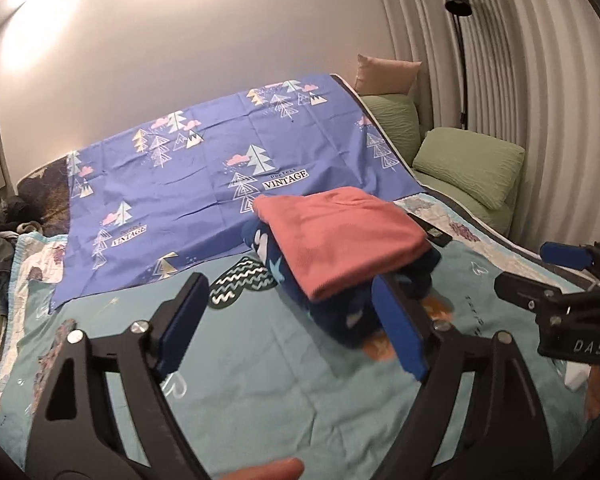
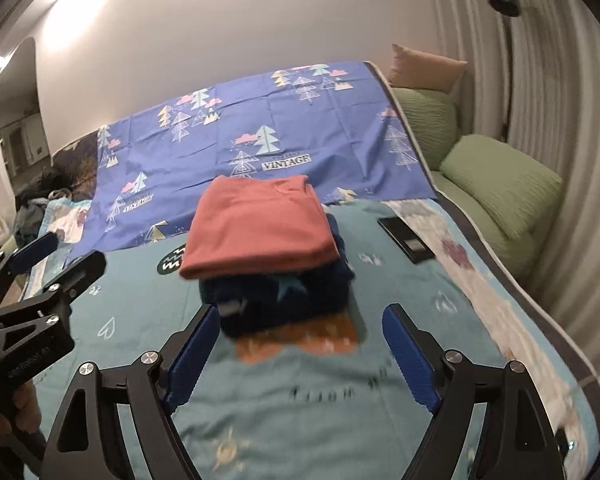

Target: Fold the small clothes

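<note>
Beyond both grippers' parted jaws lies the folded pink garment (image 2: 260, 226)

Black tool (image 2: 300, 356), ribbed blue pads (image 2: 190, 356)

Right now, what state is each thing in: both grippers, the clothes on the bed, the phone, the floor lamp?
Left gripper: open, nothing between its jaws.
Right gripper: open, holding nothing.
Pink garment: folded, lying on top of the stack.
Dark blue garment: folded, under the pink one.
Phone: flat on the bedspread, screen dark.
Floor lamp: looks unlit.
</note>
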`<state>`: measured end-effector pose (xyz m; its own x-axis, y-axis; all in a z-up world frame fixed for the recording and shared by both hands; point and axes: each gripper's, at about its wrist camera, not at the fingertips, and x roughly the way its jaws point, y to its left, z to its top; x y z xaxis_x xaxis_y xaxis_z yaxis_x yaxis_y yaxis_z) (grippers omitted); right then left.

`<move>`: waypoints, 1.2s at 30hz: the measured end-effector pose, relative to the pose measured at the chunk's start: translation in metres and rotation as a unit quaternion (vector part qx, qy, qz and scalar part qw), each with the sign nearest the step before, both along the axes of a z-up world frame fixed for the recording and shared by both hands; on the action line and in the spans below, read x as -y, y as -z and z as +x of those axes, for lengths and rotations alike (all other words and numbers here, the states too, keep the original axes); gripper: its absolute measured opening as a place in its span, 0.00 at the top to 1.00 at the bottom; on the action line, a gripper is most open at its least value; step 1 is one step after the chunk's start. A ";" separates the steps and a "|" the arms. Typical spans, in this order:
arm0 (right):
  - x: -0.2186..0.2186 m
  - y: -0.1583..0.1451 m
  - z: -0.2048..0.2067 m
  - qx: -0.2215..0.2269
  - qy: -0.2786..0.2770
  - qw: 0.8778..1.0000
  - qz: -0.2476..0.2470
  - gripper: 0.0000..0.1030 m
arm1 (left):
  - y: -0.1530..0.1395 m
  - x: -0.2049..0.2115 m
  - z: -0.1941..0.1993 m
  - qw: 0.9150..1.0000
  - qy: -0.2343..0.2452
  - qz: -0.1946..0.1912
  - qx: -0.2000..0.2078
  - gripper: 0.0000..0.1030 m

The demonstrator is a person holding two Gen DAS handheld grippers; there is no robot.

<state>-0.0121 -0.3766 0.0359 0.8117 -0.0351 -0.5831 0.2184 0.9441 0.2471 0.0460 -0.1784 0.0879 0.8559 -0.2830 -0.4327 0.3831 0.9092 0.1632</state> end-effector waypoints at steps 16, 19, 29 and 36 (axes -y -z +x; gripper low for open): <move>-0.058 -0.017 -0.097 0.020 0.029 0.999 -0.020 0.15 | 0.002 -0.051 -0.090 0.999 -0.016 -0.029 -0.014 0.18; -0.066 -0.020 -0.104 0.023 0.035 0.999 -0.026 0.15 | 0.001 -0.056 -0.101 0.999 -0.015 -0.032 -0.008 0.18; -0.078 -0.021 -0.110 0.016 0.047 0.998 -0.038 0.15 | 0.008 -0.064 -0.110 0.999 -0.014 -0.037 -0.014 0.18; -0.082 -0.018 -0.114 0.015 0.052 0.998 -0.043 0.15 | 0.014 -0.067 -0.107 0.999 -0.012 -0.041 -0.030 0.18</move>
<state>-0.1262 -0.2942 0.0541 0.8175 -0.1697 -0.5504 0.3110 0.9344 0.1737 -0.0613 -0.1119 0.0743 0.8363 -0.2989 -0.4596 0.3674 0.9278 0.0653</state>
